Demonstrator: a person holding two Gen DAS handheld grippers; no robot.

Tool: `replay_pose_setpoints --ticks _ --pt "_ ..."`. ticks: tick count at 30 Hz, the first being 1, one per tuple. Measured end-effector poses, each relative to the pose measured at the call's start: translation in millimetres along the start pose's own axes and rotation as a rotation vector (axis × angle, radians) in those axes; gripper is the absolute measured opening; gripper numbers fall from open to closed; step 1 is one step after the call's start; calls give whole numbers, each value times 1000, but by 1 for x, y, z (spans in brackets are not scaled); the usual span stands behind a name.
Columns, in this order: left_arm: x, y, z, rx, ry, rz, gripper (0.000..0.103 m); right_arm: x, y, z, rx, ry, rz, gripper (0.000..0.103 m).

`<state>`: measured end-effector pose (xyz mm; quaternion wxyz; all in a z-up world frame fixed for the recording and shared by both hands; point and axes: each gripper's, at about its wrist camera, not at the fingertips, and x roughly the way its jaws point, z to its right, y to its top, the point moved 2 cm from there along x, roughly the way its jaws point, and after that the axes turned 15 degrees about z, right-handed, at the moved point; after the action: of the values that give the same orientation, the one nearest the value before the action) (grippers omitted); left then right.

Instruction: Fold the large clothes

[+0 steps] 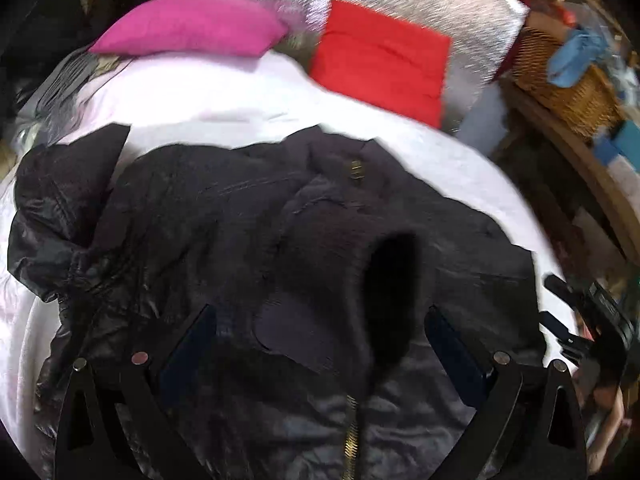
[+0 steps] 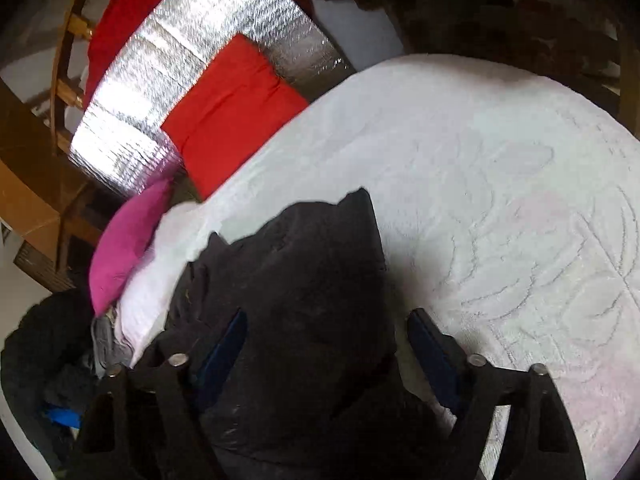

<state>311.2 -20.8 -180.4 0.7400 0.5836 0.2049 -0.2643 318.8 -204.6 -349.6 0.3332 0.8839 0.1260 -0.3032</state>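
Two grippers' spread jaws straddling black jacket [image 1: 248,216] on white bedspread [image 2: 500,168].

Left gripper [image 1: 320,336]: jaws spread wide, both blue-padded fingers [image 1: 188,344] angled outward, tips pointing forward and down. Nothing clamped between pads. Right gripper [image 2: 326,344]: jaws likewise spread wide, fingers [image 2: 434,344] splayed, no pinch. In left wrist view, right gripper body shows beyond right finger, at far right edge, blurred.
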Motion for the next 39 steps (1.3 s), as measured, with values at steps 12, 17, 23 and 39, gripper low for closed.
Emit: replay_pose_setpoints --ticks 12,17,23,39 --pt "-23 35 -82 -40 108 66 42 -1 -7 -10 -109 -83 5 38" --pt "-26 34 -126 -212 64 9 66 -9 -8 -13 -123 -87 -1 48" --pt "-24 28 -135 -309 22 -12 86 -30 0 -28 -120 -52 84 76" --pt "24 21 -107 -109 103 16 25 10 -70 -79 -385 15 -170 55"
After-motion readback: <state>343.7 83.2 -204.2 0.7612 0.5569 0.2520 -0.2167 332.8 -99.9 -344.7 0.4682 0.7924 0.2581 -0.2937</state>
